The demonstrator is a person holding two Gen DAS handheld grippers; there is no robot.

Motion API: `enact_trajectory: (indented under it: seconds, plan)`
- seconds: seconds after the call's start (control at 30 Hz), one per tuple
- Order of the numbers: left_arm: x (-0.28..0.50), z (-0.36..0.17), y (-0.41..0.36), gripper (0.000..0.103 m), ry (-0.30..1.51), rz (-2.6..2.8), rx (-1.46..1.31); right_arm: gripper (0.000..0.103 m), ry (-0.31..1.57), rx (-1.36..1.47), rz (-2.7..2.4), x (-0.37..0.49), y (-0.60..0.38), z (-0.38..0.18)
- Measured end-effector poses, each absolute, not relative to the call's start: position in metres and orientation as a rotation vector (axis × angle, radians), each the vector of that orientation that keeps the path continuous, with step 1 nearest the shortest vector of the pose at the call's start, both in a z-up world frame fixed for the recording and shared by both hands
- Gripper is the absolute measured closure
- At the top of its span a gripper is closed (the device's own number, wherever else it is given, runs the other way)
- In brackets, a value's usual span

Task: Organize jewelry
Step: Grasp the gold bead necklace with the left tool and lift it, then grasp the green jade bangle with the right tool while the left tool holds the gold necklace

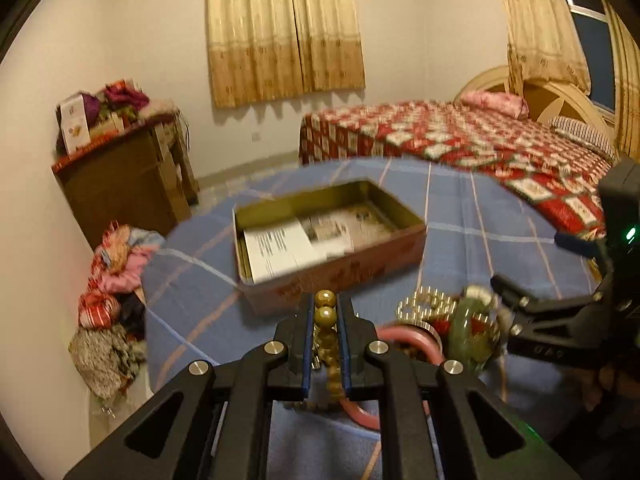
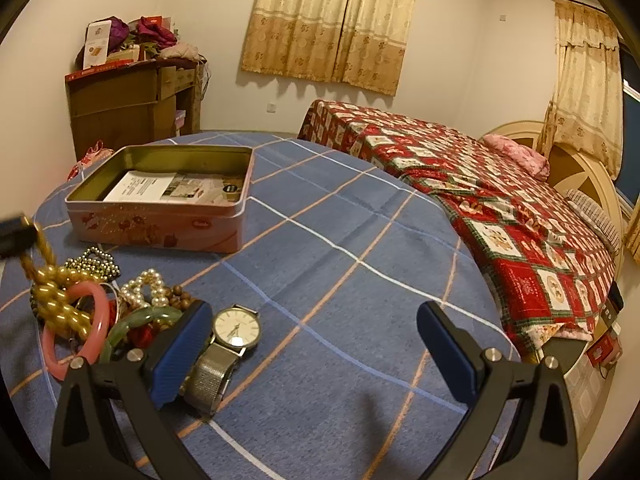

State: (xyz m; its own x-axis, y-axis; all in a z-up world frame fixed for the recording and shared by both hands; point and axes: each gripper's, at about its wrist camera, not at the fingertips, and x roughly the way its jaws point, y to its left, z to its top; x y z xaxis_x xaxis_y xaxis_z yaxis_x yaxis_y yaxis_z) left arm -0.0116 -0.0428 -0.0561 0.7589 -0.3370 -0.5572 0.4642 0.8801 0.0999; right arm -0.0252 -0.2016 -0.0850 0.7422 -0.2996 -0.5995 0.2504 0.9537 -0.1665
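My left gripper (image 1: 325,300) is shut on a strand of gold beads (image 1: 325,312), which stands up between the blue pads. In the right wrist view the same gold strand (image 2: 56,300) hangs twisted from the left gripper's dark tip (image 2: 14,232) over the jewelry pile. That pile holds a pink bangle (image 2: 96,320), a green bangle (image 2: 144,320), pearls (image 2: 148,286) and dark beads (image 2: 96,262). A silver watch (image 2: 236,328) lies beside my right gripper (image 2: 316,344), which is open and holds nothing. An open pink tin (image 2: 160,200) with papers inside stands beyond the pile.
Everything lies on a round table under a blue checked cloth (image 2: 360,240). A bed with a red patterned cover (image 2: 500,200) borders it on the right. A brown cabinet (image 2: 120,104) stands by the far wall, and clothes are heaped on the floor (image 1: 116,280) to the left.
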Motion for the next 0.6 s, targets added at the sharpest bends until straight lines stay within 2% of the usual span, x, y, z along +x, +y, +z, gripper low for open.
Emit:
enact_trajectory:
  seconds: [0.23, 0.4, 0.57, 0.6]
  plan:
    - [-0.015, -0.023, -0.034, 0.093, 0.458, -0.428, 0.218, 0.0, 0.669, -0.068, -0.31, -0.024, -0.209, -0.083]
    - [-0.004, -0.02, -0.024, 0.093, 0.451, -0.394, 0.213, 0.0, 0.665, -0.044, -0.29, -0.027, -0.212, -0.08]
    - [0.01, -0.035, -0.019, 0.093, 0.495, -0.369, 0.219, 0.02, 0.691, -0.042, -0.211, -0.026, -0.204, -0.084]
    - [0.012, -0.038, -0.019, 0.093, 0.503, -0.366, 0.219, 0.021, 0.697, -0.044, -0.195, -0.026, -0.202, -0.085]
